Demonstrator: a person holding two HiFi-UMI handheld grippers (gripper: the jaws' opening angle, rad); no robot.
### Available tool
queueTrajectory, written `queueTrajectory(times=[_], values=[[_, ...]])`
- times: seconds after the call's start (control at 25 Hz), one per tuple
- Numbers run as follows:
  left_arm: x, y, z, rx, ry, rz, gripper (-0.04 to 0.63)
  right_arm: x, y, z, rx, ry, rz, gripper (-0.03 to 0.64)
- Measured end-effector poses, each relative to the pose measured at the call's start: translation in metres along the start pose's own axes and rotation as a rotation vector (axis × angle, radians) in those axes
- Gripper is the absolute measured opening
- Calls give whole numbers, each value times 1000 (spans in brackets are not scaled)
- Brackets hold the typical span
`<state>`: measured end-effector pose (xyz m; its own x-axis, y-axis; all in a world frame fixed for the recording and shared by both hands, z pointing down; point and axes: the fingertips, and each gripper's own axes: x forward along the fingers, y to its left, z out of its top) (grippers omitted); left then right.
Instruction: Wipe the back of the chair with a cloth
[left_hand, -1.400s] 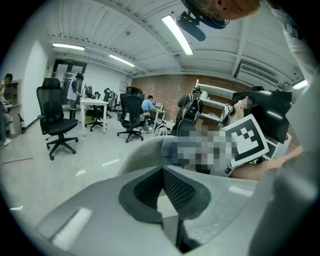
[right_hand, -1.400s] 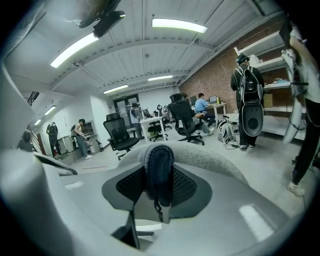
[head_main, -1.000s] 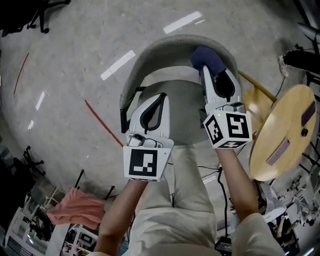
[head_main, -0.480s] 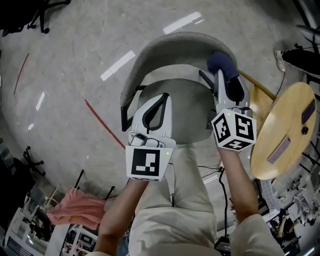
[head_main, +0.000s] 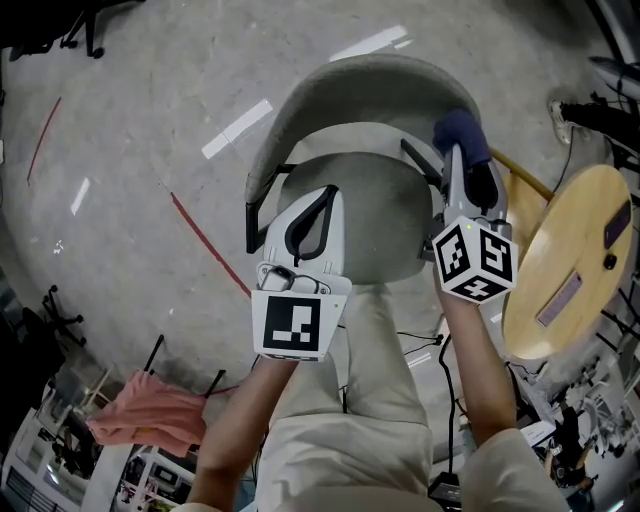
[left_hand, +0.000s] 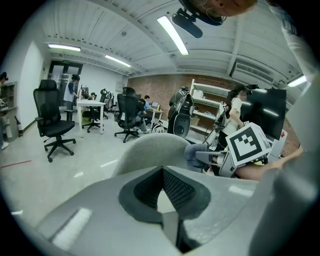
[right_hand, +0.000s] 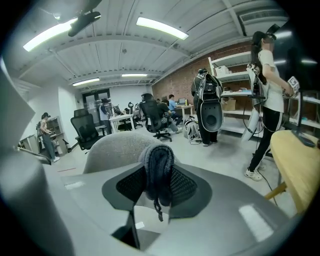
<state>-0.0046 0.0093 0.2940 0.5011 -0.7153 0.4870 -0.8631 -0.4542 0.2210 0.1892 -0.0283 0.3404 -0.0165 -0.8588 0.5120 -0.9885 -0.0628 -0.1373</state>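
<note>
Now the dark blue cloth (head_main: 460, 130) sits at about 2 o'clock on the curved chair back (head_main: 350, 85), at the rim's right end. A second ago it was nearer 1 o'clock, so it has slid clockwise along the rim. The right gripper (head_main: 462, 158) has its fingers clamped on the cloth. The left gripper (head_main: 322, 195) has kept its place over the grey seat (head_main: 370, 215), its fingers together with nothing between them.

From the right gripper view, the cloth (right_hand: 157, 167) is bunched between the pads with a loose thread hanging below it, and the chair back (right_hand: 115, 147) rises just behind. The left gripper view shows what that one cannot: the right gripper's marker cube (left_hand: 248, 145) off at 3 o'clock, with the cloth (left_hand: 192, 155) meeting the edge of the chair back (left_hand: 150, 150).

Only the head view shows the floor layout. A round wooden table (head_main: 570, 265) stands close at 4 o'clock of the right gripper, its rim near the cube. A red floor line (head_main: 205, 245) runs at 8 o'clock of the chair. From 9 to 12 o'clock the concrete floor (head_main: 150, 90) lies open.
</note>
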Motion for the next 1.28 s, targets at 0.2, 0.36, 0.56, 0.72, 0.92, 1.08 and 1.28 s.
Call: queueTrajectory(times=[0.2, 0.36, 0.56, 0.72, 0.92, 1.08, 1.28], values=[[-11, 4, -6, -5, -4, 14, 0, -11, 16, 0, -11, -26, 61, 147], [-19, 7, -9, -6, -6, 25, 0, -16, 32, -5, -35, -25, 113, 147], [-29, 13, -13, -21, -7, 38, 0, -20, 55, -9, -41, -17, 165, 147], [-34, 19, -17, -34, -7, 53, 0, -20, 84, -12, -51, -17, 239, 146], [-43, 28, -21, -49, -15, 78, 0, -16, 124, -23, -98, -2, 353, 146], [-49, 41, -26, -61, -11, 111, 0, -10, 153, -28, -121, 9, 424, 146], [-53, 60, -38, -81, -8, 147, 0, 0, 178, -38, -164, 9, 491, 146]])
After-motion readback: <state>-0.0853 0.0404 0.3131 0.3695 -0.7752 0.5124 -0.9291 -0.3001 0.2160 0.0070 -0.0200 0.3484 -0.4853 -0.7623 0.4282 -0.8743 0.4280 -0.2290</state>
